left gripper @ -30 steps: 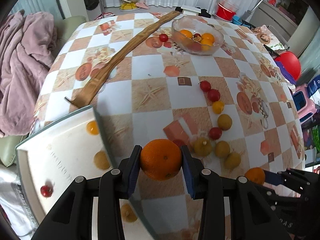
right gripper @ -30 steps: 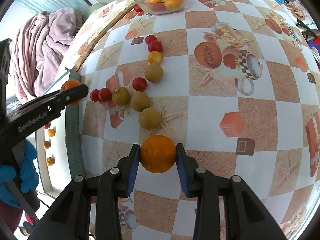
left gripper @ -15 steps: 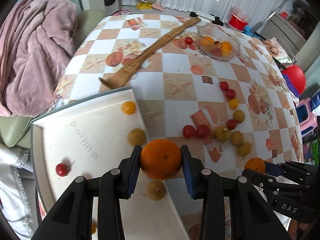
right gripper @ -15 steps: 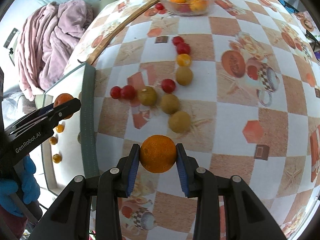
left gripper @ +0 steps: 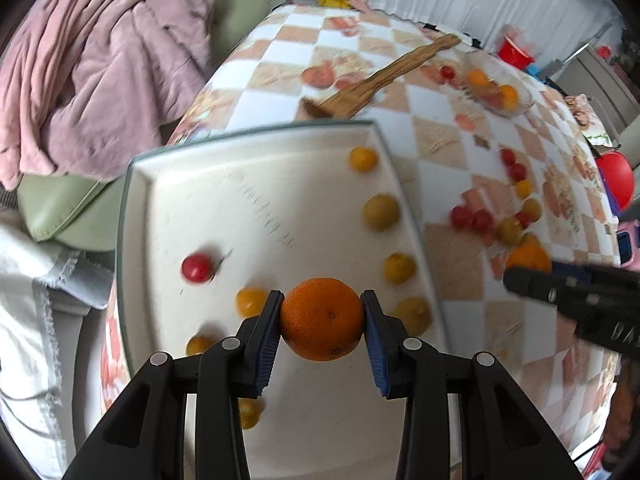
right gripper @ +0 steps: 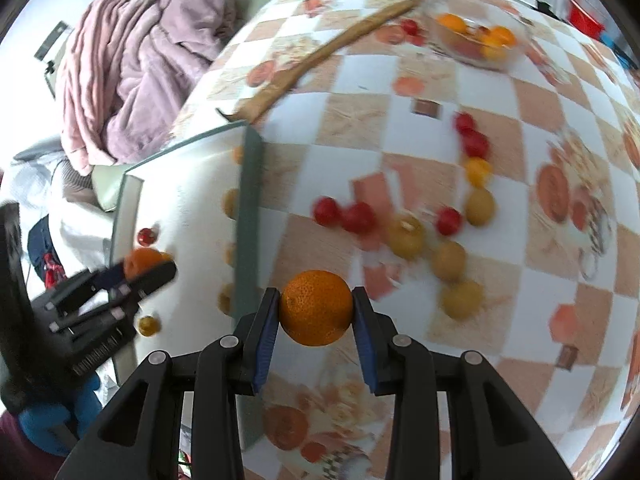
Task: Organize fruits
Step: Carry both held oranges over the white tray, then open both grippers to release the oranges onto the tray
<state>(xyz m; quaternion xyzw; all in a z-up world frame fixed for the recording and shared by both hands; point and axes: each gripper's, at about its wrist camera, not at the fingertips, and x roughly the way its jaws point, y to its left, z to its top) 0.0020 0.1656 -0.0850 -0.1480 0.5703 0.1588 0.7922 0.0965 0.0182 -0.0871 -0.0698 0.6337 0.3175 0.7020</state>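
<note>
Two round oranges ride in two black handheld grippers with blue pads, and both have swung leftward since a second ago. The left gripper (left gripper: 322,320), then above the tablecloth at the tray's corner, now holds its orange (left gripper: 322,319) clamped over the white rectangular tray with the grey-green rim (left gripper: 256,131), among a small red tomato (left gripper: 197,267) and several yellow fruits. The tray's long axis runs away from the holder, alongside the table edge; the oranges, being round, point no particular way. The right gripper (right gripper: 316,310), earlier well out over the orange-and-white checked tablecloth (right gripper: 400,80), now grips its orange (right gripper: 316,307) just beside the tray's right rim. Further right, the scattered red and yellow-green fruits (right gripper: 448,258) lie loose on the cloth, as before, with the clear glass bowl of fruit (right gripper: 476,38) beyond.
</note>
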